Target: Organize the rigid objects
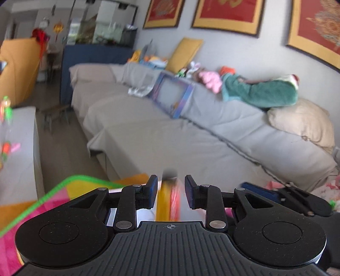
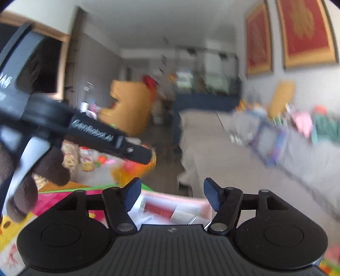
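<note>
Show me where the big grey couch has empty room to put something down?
The sofa's front seat cushions are bare, from the beige end down to the play mat. Along its back it is crowded: window box, pink plush, green blanket, beige pillow.

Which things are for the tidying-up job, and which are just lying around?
For the job:
- left gripper, holding a flat yellow and red thing
- right gripper, open and empty
- pink box under it, probably

Just lying around:
- sofa
- green blanket
- beige pillow
- wall pictures
- play mat
</note>
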Demonstrator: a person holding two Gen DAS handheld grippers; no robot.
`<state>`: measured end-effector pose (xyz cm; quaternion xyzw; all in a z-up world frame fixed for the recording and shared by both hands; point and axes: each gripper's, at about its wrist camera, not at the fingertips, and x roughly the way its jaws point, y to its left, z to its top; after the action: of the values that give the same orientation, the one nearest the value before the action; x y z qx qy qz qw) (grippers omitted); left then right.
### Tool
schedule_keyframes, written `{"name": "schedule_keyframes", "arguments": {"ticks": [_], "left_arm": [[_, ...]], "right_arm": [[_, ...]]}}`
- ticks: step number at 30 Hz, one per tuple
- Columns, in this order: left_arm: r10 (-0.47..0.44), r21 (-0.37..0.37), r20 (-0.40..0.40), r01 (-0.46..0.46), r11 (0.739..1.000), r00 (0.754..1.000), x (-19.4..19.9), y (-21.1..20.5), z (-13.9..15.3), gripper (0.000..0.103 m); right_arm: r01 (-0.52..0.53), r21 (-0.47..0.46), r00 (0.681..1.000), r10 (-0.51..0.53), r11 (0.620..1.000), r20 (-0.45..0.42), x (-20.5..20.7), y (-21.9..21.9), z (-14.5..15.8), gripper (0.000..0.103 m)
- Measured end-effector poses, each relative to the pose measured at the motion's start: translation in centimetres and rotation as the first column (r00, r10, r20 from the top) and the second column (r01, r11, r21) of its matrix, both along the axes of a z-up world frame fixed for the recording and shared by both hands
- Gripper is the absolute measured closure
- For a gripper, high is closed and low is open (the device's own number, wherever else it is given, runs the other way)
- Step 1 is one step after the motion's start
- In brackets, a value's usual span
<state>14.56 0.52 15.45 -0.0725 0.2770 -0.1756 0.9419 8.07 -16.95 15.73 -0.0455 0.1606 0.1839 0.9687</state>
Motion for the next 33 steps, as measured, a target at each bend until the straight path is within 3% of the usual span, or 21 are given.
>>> {"name": "schedule_keyframes", "arguments": {"ticks": [4,9,13,16,19,24,28,33], "left_arm": [[0.008,-0.021,0.017,-0.008,1.0,1.0,-0.9,2.0,-1.2,0.072],[0.109,-0.045,0.005,-0.109,0.993,0.994,-5.0,5.9,-2.7,0.072],[0.241,-0.015,-0.043,-0.242,0.97,0.97,-9.8,9.3,-4.4,0.073],[0.276,0.057,-0.045,-0.274,0.96,0.96,-13.7,11.1,-5.7,0.073],[0.278,0.144,-0.119,-0.26,0.955,0.953,-16.6,11.9,-7.5,0.073],[0.256,0.12,-0.198,-0.236,0.964,0.946,-19.9,12.6,-9.6,0.073],[0.308,0.121,-0.145,-0.292,0.949,0.94,-20.4,12.7,-9.6,0.073],[0.374,0.079,-0.135,-0.366,0.927,0.918,-19.4,13.5,-10.0,0.073]], "right_arm": [[0.064,0.014,0.998,-0.063,0.998,-0.023,-0.1,-2.2,-1.5,0.034],[0.108,-0.101,0.994,-0.11,0.989,-0.016,-2.2,-2.3,-4.7,0.034],[0.011,-0.128,0.998,-0.019,0.992,-0.057,-4.2,-3.0,-6.5,0.034],[-0.07,-0.122,0.993,0.058,0.99,-0.103,-5.3,-2.2,-6.9,0.034],[-0.156,-0.106,0.977,0.138,0.982,-0.162,-6.4,-0.1,-7.1,0.034],[-0.259,-0.124,0.948,0.227,0.958,-0.224,-8.2,4.1,-8.1,0.034],[-0.309,-0.117,0.93,0.274,0.944,-0.245,-9.5,6.2,-7.9,0.034],[-0.335,-0.008,0.9,0.317,0.942,-0.3,-8.3,7.9,-6.0,0.034]]}}
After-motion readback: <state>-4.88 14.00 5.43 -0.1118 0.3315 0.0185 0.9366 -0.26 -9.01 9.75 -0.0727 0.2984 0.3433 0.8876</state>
